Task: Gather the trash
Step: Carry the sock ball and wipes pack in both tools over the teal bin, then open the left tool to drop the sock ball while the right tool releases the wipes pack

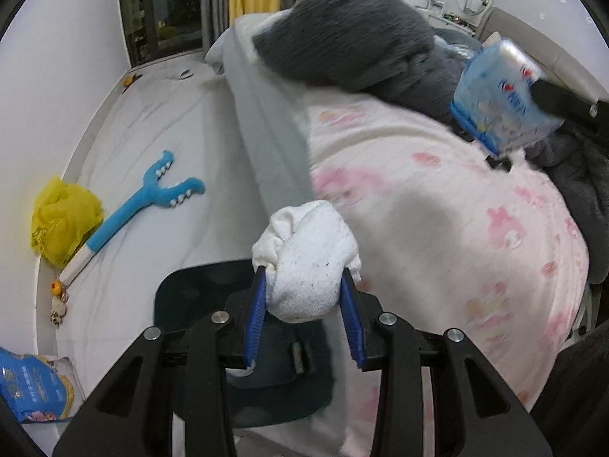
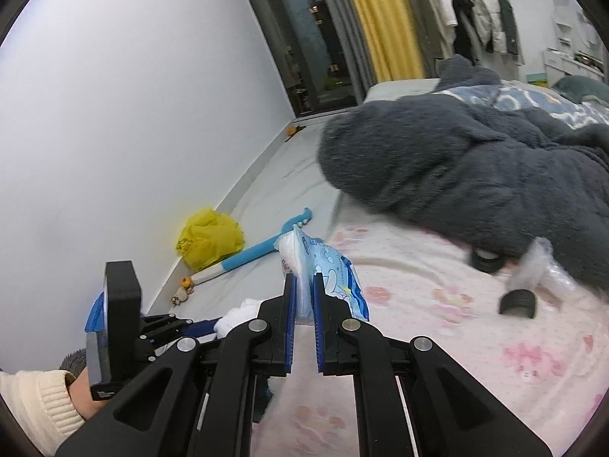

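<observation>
My left gripper [image 1: 303, 271] is shut on a balled-up white sock [image 1: 308, 255], held over the edge of a pink-patterned quilt [image 1: 437, 228]. In the right wrist view my right gripper [image 2: 304, 278] is shut on a blue plastic tissue pack [image 2: 331, 266], which stands up between its blue pads. The same tissue pack [image 1: 498, 103] shows at the upper right of the left wrist view, clamped by a black finger [image 1: 559, 99]. The left gripper's body [image 2: 152, 327] and the sock [image 2: 239, 316] appear at the lower left, held by a hand in a cream sleeve [image 2: 34, 400].
A yellow plastic bag [image 1: 64, 221] and a blue forked toy stick [image 1: 152, 198] lie on the grey sheet by the wall. A dark container [image 1: 179, 297] sits under the left gripper. A grey fleece blanket [image 2: 456, 175], clear plastic [image 2: 544, 270] and small black rings [image 2: 517, 302] lie on the quilt.
</observation>
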Demonstrator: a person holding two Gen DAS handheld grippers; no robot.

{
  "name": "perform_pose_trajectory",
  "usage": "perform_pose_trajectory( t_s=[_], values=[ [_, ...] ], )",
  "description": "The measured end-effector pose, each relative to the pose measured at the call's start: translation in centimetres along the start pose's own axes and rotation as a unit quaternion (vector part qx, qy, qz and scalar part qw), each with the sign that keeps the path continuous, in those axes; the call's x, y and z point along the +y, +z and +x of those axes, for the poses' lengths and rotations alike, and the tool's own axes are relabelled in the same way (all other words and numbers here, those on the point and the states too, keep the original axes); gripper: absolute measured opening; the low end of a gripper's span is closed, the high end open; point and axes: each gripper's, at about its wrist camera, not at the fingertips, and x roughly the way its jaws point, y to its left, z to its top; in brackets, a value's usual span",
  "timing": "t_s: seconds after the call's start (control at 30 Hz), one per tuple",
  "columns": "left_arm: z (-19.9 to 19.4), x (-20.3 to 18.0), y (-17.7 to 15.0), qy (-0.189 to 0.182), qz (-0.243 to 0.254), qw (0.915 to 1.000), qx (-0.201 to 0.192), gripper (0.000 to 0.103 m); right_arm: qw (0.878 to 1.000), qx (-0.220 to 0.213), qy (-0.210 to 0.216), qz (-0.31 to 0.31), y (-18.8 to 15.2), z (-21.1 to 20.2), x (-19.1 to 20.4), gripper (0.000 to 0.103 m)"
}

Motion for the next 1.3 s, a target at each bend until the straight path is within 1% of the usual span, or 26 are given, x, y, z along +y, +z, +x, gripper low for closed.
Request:
perform_pose_trajectory(
  t_s=[0.13, 0.3, 0.5, 0.57, 0.63, 0.77, 0.87, 0.93, 1.03, 1.1, 1.13, 1.17, 1.2, 1.3],
  values=[
    [0.4, 1.9, -1.0, 0.014, -0.010, 0.9997, 0.016, 0.040, 1.000, 0.007, 0.014, -0.009, 0.0, 1.2, 1.8, 0.009],
    [1.0, 4.1, -2.0, 0.019, -0.028, 0.9988, 0.036, 0.040, 0.999, 0.017, 0.026, -0.019, 0.0, 2.8, 4.0, 0.009],
    [1.9, 6.4, -3.2, 0.010, -0.059, 0.9964, 0.061, 0.041, 0.998, 0.030, 0.038, -0.030, -0.2, 4.6, 6.0, 0.009],
    [2.5, 7.3, -3.7, 0.009, -0.073, 0.9946, 0.074, 0.041, 0.998, 0.036, 0.042, -0.035, -0.3, 5.3, 6.7, 0.009],
    [3.2, 8.2, -4.2, -0.001, -0.089, 0.9919, 0.091, 0.041, 0.997, 0.043, 0.049, -0.036, -0.5, 6.1, 7.2, 0.009],
    [4.2, 9.2, -5.1, -0.014, -0.104, 0.9879, 0.114, 0.041, 0.996, 0.059, 0.062, -0.041, -0.7, 7.9, 8.4, 0.009],
    [5.1, 10.1, -6.0, -0.006, -0.109, 0.9839, 0.141, 0.041, 0.994, 0.068, 0.073, -0.046, -0.8, 9.1, 9.2, 0.009],
    [5.8, 10.9, -6.8, -0.004, -0.114, 0.9797, 0.165, 0.042, 0.993, 0.077, 0.078, -0.049, -1.0, 10.1, 9.8, 0.009],
    [6.1, 12.0, -7.8, -0.005, -0.124, 0.9757, 0.181, 0.046, 0.991, 0.093, 0.080, -0.053, -1.5, 11.6, 10.5, 0.009],
    [6.1, 12.9, -8.2, -0.008, -0.135, 0.9737, 0.183, 0.055, 0.990, 0.102, 0.082, -0.053, -1.7, 12.4, 10.9, 0.009],
    [5.9, 13.1, -8.3, -0.009, -0.138, 0.9734, 0.183, 0.057, 0.989, 0.107, 0.083, -0.054, -1.8, 12.9, 11.2, 0.009],
    [5.8, 13.3, -8.4, -0.008, -0.139, 0.9736, 0.181, 0.063, 0.989, 0.110, 0.083, -0.055, -2.0, 13.2, 11.3, 0.009],
    [5.6, 13.4, -8.5, -0.008, -0.138, 0.9739, 0.179, 0.066, 0.988, 0.114, 0.084, -0.055, -2.1, 13.7, 11.6, 0.009],
    [4.9, 13.7, -8.5, -0.016, -0.140, 0.9750, 0.172, 0.068, 0.987, 0.128, 0.084, -0.058, -2.6, 14.8, 12.1, 0.009]
  ],
)
